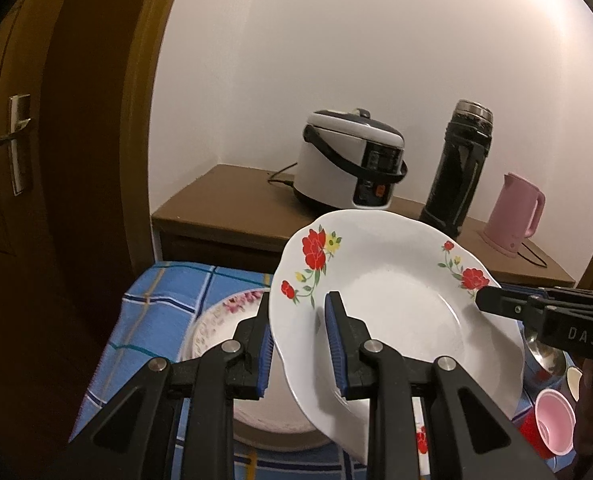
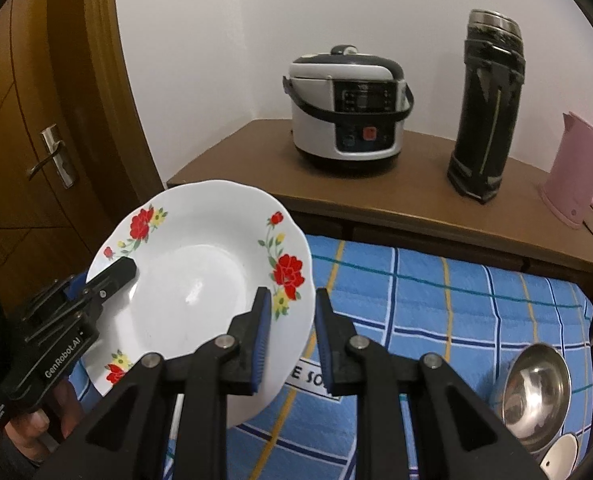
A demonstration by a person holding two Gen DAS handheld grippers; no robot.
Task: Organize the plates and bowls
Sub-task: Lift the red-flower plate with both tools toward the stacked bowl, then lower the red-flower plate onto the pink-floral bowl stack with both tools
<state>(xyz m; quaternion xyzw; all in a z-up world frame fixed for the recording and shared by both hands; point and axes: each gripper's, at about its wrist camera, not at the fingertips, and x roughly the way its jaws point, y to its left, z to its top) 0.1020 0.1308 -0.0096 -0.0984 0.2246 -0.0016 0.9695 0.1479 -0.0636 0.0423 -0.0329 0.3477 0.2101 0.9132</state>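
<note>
A white plate with red flowers (image 1: 396, 304) (image 2: 196, 280) hangs tilted above the table, held from both sides. My left gripper (image 1: 299, 300) is shut on its left rim, one blue pad on top and one beneath. In the right wrist view the left gripper (image 2: 116, 272) shows at the plate's far edge. My right gripper (image 2: 292, 294) is shut on the opposite rim beside a red flower, and the left wrist view shows it (image 1: 496, 300) clamped at the right. A plate with pink flowers (image 1: 224, 312) lies on the table below.
A blue checked cloth (image 2: 456, 312) covers the table. A steel bowl (image 2: 532, 392) and a pink cup inside a red one (image 1: 552, 420) sit at the right. Behind, a brown cabinet (image 2: 256, 160) bears a rice cooker (image 2: 348, 108), black thermos (image 2: 484, 112) and pink kettle (image 2: 576, 168). A wooden door (image 1: 16, 152) stands left.
</note>
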